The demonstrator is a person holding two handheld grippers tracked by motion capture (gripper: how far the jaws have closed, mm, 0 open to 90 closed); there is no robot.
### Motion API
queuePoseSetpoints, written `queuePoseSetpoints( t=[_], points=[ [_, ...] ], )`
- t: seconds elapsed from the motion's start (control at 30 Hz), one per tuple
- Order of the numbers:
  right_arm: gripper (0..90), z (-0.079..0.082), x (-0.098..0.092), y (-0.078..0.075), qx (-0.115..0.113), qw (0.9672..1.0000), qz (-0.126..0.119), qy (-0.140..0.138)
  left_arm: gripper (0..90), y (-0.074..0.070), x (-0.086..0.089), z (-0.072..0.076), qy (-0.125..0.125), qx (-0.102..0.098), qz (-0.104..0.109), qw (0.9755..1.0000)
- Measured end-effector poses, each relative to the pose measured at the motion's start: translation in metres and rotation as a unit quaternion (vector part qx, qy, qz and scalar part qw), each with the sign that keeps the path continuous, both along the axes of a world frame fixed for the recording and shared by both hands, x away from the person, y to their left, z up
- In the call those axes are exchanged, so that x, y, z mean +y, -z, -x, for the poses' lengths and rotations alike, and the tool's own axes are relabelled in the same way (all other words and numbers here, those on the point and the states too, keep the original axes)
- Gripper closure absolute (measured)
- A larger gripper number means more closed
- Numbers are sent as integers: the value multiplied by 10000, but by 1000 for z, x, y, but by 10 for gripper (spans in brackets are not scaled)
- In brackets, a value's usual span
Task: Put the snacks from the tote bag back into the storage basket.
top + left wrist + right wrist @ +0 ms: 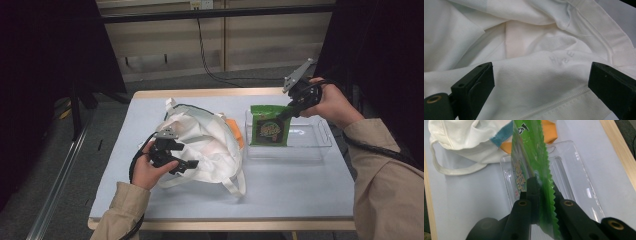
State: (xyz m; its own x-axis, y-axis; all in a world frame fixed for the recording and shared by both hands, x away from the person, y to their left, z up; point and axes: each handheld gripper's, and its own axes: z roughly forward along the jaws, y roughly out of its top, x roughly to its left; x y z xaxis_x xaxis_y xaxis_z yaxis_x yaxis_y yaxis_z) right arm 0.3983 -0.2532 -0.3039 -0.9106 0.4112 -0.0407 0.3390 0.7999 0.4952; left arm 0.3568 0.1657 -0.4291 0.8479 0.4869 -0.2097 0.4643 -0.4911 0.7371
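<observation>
1. Right gripper [541,195] clamped on green snack packet [531,157], which hangs from its jaws over clear tray [574,177]; packet print partly unreadable.
2. Left gripper [541,85] jaws apart over white tote bag [529,50]; bag contents hidden.

1. High view: fixed above the person's side, facing forward and down, far enough to take in the whole surface [280,190].
2. Left gripper view: rides the left tongs [541,90], very close to the white bag [536,75].
3. Right gripper view: looks along the right tongs [541,195], down at the clear tray [579,182]; shares bag, tray and green packet [529,152] with the high view.
</observation>
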Motion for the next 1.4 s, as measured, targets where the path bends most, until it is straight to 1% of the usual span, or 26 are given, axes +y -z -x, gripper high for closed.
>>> queuePoseSetpoints(
  t=[0.1,0.13,0.17,0.23,0.27,0.33,0.4,0.47,0.53,0.6,0.63,0.8,0.83,0.87,0.93,0.97,1.0,1.07,1.1,1.13,1.17,1.27,1.3,1.33,1.37,1.4],
  points=[
    [842,1,0,7,-55,10000,-27,-6,66,-2,-1,-1,-8,-16,-17,10000],
    [841,1,0,9,-67,10000,-34,-31,66,-1,-2,-1,-10,-39,66,10000],
    [841,2,0,11,-52,10000,-44,-49,66,-3,-2,-1,13,-33,14,10000],
    [838,4,0,17,-59,10000,-49,-56,66,-4,-5,-1,55,-55,2,10000],
    [837,5,0,20,-51,9999,-73,-56,66,-4,-6,-2,64,-63,30,10000],
    [831,7,1,26,-80,9999,-129,-33,66,-6,-9,-2,70,-80,9,9999],
    [827,8,2,30,-50,9998,-180,-58,66,-7,-10,-2,126,-77,19,9999],
    [815,10,2,35,-51,9998,-178,-86,66,-6,-11,-2,119,-64,-6,9999],
    [792,12,2,40,-16,9998,-192,-93,66,-6,-11,-2,112,-66,26,9999],
    [775,15,2,44,-27,9995,-319,-56,66,-7,-11,-3,99,-90,65,9999],
    [766,16,2,44,-12,9994,-341,-25,66,-8,-10,-2,102,-81,13,9999],
    [697,24,-3,47,46,9990,-442,16,66,-8,-10,-2,98,-76,20,9999],
    [689,24,-3,47,65,9990,-441,15,66,-7,-11,-2,82,-72,83,9999],
    [681,25,-4,47,50,9991,-425,20,66,-6,-11,-2,90,-68,46,9999],
    [631,28,-6,49,52,9991,-421,19,66,-6,-11,-2,95,-56,23,9999],
    [606,29,-6,49,69,9991,-424,72,66,-6,-11,-3,109,-46,12,9999],
    [586,29,-8,50,36,9990,-438,58,66,-6,-11,-3,109,-50,-10,9999],
    [544,31,-11,49,-29,9983,-555,188,66,-5,-11,-3,114,-55,32,9999],
    [504,32,-12,49,-33,9974,-678,240,66,-5,-11,-3,107,-49,-4,9999],
    [458,32,-13,48,-20,9971,-717,262,66,-5,-11,-3,110,-49,41,9999],
    [420,33,-14,47,-61,9970,-726,265,66,-5,-11,-3,113,-49,5,9999],
    [418,36,-17,44,-49,9964,-779,345,66,-5,-11,-4,108,-49,17,9999],
    [404,37,-19,42,-91,9958,-833,357,66,-5,-11,-3,115,-44,41,9999],
    [380,39,-20,41,-62,9955,-835,434,66,-5,-11,-3,116,-44,38,9999],
    [367,41,-21,39,-98,9953,-853,457,66,-6,-11,-4,139,-35,-4,9999],
    [367,42,-23,38,-117,9945,-937,458,66,-6,-11,-3,120,-37,2,9999]
  ],
)
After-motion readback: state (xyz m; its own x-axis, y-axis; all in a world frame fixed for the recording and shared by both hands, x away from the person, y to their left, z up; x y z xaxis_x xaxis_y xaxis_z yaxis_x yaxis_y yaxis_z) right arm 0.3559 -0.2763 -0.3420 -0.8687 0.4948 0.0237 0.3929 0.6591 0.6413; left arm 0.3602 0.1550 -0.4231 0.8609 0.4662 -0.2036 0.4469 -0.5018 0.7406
